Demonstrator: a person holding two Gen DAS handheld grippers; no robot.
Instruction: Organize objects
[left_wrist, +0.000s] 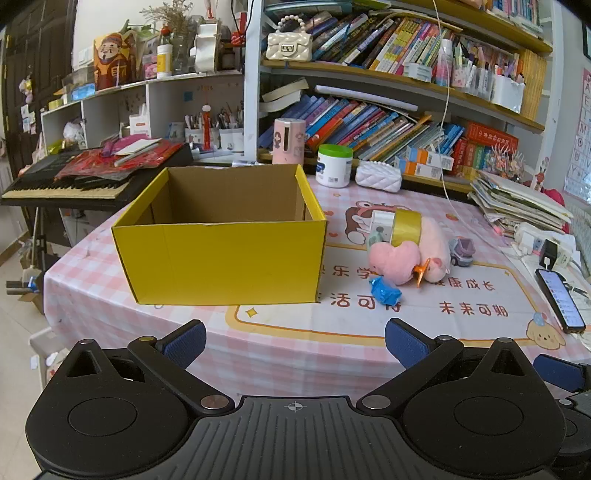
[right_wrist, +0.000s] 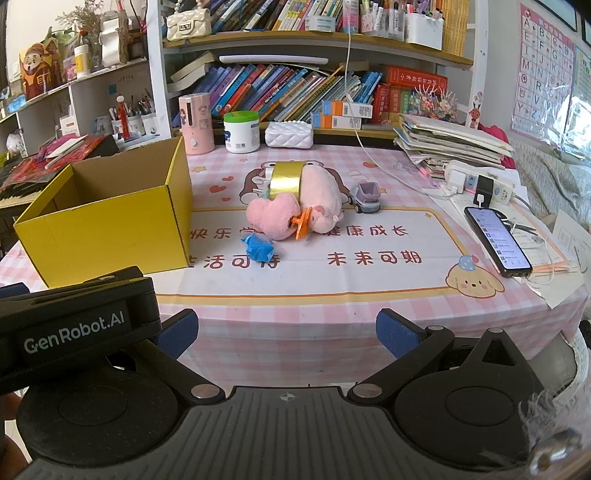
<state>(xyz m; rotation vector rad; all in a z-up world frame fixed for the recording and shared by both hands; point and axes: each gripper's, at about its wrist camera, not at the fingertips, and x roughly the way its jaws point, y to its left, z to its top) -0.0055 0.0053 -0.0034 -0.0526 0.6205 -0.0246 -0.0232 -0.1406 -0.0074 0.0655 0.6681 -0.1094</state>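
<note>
Box (left_wrist: 221, 258) near table edge (left_wrist: 147, 354)

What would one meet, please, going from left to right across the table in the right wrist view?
Yellow box → blue wrapper → pink plush → toy car → phone.

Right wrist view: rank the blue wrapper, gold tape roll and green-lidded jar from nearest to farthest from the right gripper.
1. Blue wrapper, straight ahead, just left of centre, on the mat.
2. Gold tape roll, behind it, leaning on the pink plush.
3. Green-lidded jar, at the table's back edge by the bookshelf.
</note>
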